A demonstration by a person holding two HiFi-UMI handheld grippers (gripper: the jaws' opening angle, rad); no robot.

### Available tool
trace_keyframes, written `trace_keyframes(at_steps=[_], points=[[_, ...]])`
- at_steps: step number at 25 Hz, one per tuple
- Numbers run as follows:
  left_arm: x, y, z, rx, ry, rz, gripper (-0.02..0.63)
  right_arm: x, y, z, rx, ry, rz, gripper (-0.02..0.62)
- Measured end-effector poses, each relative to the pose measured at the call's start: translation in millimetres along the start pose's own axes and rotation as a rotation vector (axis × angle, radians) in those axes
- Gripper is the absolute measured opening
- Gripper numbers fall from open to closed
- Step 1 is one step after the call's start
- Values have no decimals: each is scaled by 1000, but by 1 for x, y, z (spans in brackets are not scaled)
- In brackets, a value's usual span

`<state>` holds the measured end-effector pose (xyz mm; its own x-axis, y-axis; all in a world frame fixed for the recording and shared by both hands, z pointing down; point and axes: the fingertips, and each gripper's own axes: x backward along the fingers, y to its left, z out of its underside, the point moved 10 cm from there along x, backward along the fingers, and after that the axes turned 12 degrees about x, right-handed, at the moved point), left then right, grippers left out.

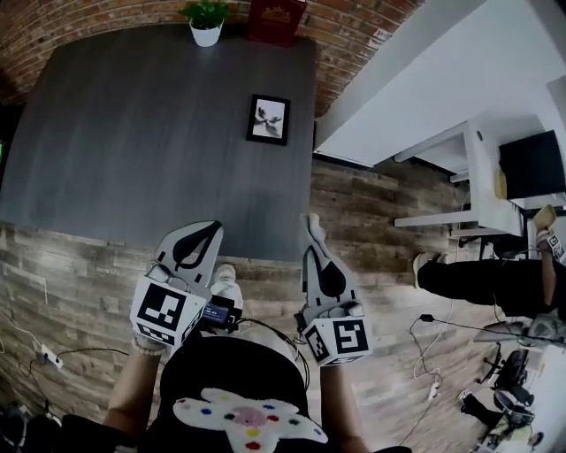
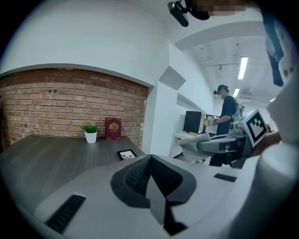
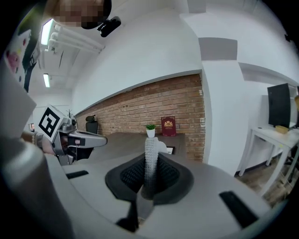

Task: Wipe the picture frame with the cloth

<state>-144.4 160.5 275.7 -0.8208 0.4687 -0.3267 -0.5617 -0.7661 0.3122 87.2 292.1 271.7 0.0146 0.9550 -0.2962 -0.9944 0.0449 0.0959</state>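
Note:
The picture frame, black with a white print, lies flat on the dark grey table near its right edge. It also shows small in the left gripper view and is partly hidden behind the jaws in the right gripper view. My left gripper and right gripper hover side by side over the table's near edge, well short of the frame. Both are shut with nothing between their jaws, as the left gripper and right gripper show close up. No cloth is in view.
A potted plant and a red book stand at the table's far edge against the brick wall. To the right are a white desk with a monitor, a person, and cables on the wooden floor.

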Motion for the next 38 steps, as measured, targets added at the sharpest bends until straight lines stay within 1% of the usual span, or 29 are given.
trace_keyframes(at_steps=[4,9,14,18,27,34,38], points=[[-12,21,-7,6,9,5,9,-27,4,-8,6,15,-13,25],[-24,38,-11,28,20,20,9,-45,7,-10,6,33,-12,25],[-34,42,-12,40,24,25,9,-51,2,-10,13,32,-7,23],[-37,42,-15,40,20,21,9,-57,-4,-12,26,46,-19,25],[-45,55,-20,56,5,-45,9,-85,-20,-15,53,32,-78,25],[-63,68,-21,124,1,-96,9,-118,-42,-14,70,31,-125,25],[-76,74,-23,96,16,-130,9,-141,-58,-14,89,32,-149,25]])
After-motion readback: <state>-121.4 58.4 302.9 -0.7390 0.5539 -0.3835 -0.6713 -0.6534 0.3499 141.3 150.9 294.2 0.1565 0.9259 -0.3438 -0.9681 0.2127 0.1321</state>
